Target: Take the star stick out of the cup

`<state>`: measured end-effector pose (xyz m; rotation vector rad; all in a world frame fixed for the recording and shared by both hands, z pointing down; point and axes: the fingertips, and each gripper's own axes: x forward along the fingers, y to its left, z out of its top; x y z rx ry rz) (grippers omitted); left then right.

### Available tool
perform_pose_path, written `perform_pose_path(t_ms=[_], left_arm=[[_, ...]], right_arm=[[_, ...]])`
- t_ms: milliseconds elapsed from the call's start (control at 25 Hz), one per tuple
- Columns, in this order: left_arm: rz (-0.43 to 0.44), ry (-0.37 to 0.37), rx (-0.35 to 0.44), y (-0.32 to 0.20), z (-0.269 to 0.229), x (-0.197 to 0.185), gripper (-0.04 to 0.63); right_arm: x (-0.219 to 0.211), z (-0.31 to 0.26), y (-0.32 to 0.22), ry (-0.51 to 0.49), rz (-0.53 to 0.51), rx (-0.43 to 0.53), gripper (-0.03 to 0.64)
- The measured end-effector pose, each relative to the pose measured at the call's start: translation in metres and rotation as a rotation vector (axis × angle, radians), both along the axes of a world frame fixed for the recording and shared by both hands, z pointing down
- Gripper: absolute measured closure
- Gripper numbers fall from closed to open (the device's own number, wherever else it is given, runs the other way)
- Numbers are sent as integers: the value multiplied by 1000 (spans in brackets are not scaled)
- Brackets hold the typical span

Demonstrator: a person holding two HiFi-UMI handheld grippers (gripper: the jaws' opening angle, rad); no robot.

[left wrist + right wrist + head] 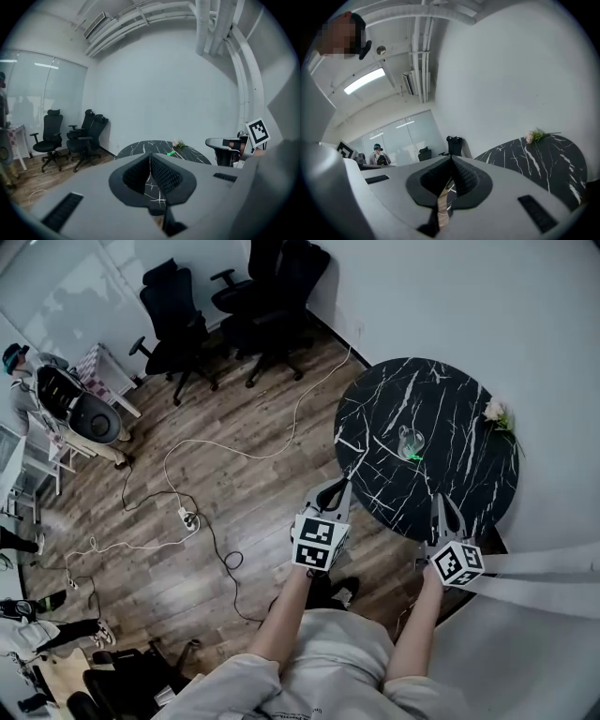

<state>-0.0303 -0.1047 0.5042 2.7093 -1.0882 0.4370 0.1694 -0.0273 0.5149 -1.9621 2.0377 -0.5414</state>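
This is looking like an office: black swivel chairs point(178, 315) are standing by a glass partition point(42, 103), cables point(216, 451) are trailing over wood flooring point(262, 409), and a round marble bench point(459, 493) is sitting by a white wall point(469, 296).

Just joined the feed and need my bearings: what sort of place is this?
Probably an office or meeting room: black swivel chairs by a glass partition, a round marble table, cables across a wood floor.
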Motion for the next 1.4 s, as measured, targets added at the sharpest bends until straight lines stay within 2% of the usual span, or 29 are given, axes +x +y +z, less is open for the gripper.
perform_pose_path(t_ms=[200,360,560,760,1160,1400], left_arm=[[-24,-11,-21,-7,11,-5,572],[-10,-9,-21,-19,13,6,572],[32,2,-38,-35,16,25,572],[47,6,-26,-63,25,37,572],[122,-9,-48,-152,29,71,572],[173,-35,-71,-172,31,101,572]], right_arm=[[-3,15,-5,-12,-36,-31,583],[7,18,-9,27,-37,-61,583],[8,-2,-24,33,-126,34,583],[13,-7,-51,62,-151,91,583],[50,-6,-118,13,-49,109,583],[73,-4,-129,9,11,89,581]])
